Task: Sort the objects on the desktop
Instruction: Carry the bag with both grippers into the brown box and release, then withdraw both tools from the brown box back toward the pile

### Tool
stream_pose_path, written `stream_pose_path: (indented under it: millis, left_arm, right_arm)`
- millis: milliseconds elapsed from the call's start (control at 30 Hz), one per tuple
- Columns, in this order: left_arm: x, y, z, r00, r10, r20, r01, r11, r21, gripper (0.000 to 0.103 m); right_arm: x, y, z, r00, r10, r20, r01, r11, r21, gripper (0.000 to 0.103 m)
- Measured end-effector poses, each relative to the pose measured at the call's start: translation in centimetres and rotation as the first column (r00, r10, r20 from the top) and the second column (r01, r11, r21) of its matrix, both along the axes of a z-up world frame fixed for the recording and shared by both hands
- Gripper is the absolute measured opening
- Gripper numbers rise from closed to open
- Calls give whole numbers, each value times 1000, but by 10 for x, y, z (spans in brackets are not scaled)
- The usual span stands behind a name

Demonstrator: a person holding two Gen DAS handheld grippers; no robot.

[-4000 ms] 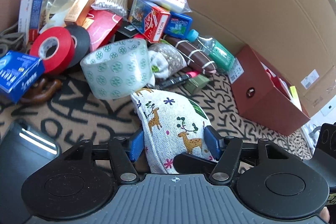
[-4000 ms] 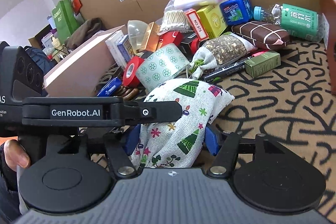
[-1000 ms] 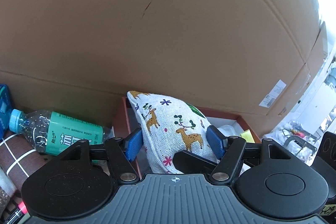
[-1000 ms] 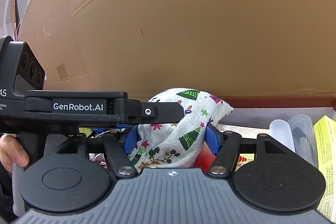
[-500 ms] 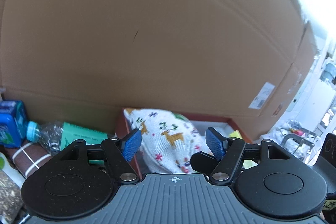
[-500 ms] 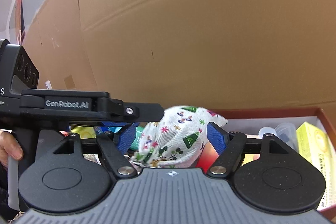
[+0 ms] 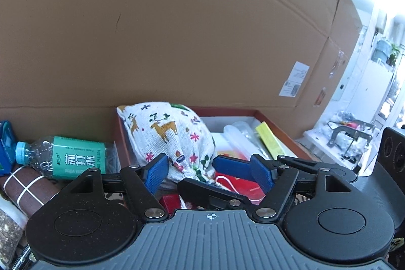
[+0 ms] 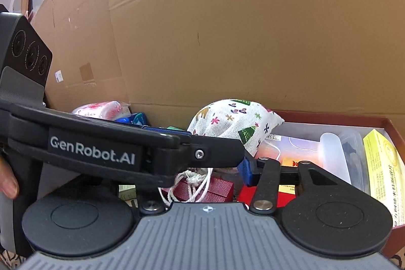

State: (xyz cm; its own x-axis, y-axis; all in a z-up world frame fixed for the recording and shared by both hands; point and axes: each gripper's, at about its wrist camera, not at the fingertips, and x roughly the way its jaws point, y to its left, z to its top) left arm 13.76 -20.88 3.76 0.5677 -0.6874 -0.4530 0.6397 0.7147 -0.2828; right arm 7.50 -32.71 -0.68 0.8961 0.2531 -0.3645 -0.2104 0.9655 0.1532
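Holding left gripper (image 7: 211, 172) wide, your pads clear of printed pouch (image 7: 167, 138). Right gripper (image 8: 217, 168) jaws were closing, empty. Pouch lay in red box (image 8: 387, 129), against near-left corner; cardboard wall (image 7: 177, 29) beyond.

A large brown cardboard panel (image 7: 192, 24) fills the area ahead of the fingers, creased horizontally and carrying a white shipping label (image 7: 294, 79) to the right. A second cardboard sheet (image 8: 76, 42) stands left of the fingers in the right wrist view. Far right, bright daylight falls on a white cabinet (image 7: 372, 82) and a cluttered white surface (image 7: 336, 141).
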Motion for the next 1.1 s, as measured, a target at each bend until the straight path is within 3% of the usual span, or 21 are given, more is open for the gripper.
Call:
stream_pose_path:
  millis: [400,567,667,700,767,967,1100]
  left_arm:
    - [-20,9,-4,999,39,-32,-41,998,-38,89]
    - [-55,27,6,999,35,4,-34,996,-82,89]
    - [-89,38,15,995,59,77,-52,995,-86,94]
    - [-100,43,17,991,81,102,-72,994,-86,101]
    - [-121,54,19,981,130,146,-119,990,-77,103]
    - [-170,97,14,926,289,243,-295,955,-12,103]
    - [-186,135,4,909,363,206,-369,929,-7,103]
  right_arm:
    - [-23,5,-4,1000,-13,15,13,999,36,59]
    - [-56,10,5,998,-8,58,5,999,50,69]
    - [-78,15,9,996,-7,84,2,998,60,80]
    - [-86,18,10,996,-6,91,1,998,61,88]
    - [-100,25,11,994,-1,109,-6,998,63,98]
    - [-127,51,5,996,27,90,-29,999,23,103]
    - [-134,72,-1,997,54,57,-55,998,8,103]
